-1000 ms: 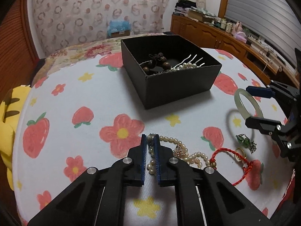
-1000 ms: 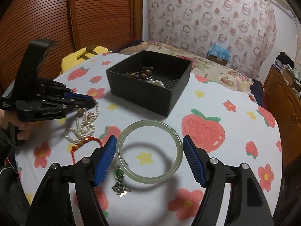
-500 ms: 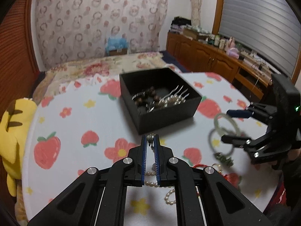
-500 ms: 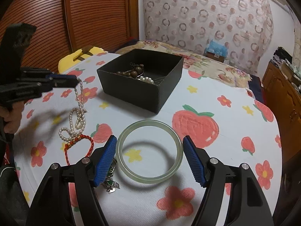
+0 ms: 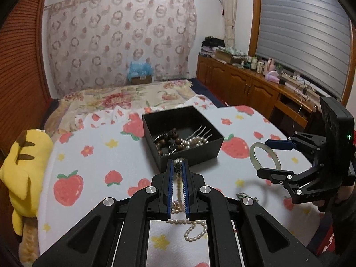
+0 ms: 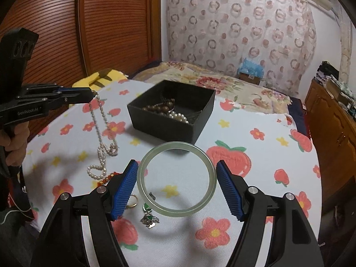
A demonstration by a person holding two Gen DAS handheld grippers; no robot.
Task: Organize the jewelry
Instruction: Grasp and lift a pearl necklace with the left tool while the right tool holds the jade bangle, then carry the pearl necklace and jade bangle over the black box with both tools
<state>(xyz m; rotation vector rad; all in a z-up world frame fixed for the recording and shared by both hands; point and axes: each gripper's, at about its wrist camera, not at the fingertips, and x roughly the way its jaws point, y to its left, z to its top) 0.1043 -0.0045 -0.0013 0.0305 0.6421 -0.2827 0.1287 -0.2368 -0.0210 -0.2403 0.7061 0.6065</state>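
Observation:
My left gripper (image 5: 177, 163) is shut on the clasp end of a pearl necklace (image 6: 101, 133) and holds it high; the strand hangs down and its lower end still lies on the cloth (image 5: 195, 229). My right gripper (image 6: 176, 176) is shut on a pale green jade bangle (image 6: 176, 179) and holds it above the table, near the black box (image 6: 172, 109). The box holds brown beads, pearls and a hair comb. In the left wrist view the box (image 5: 183, 135) is straight ahead and the bangle (image 5: 264, 156) is to the right.
A green pendant (image 6: 149, 215), a gold ring (image 6: 132, 200) and a red cord bracelet (image 6: 109, 176) lie on the strawberry-print cloth (image 6: 255, 155) under my right gripper. A yellow plush toy (image 5: 24, 160) sits at the table's left edge. A bed lies behind.
My left gripper has risen with the pearl necklace, pulling most of the strand off the cloth. My right gripper has lifted the bangle a little higher.

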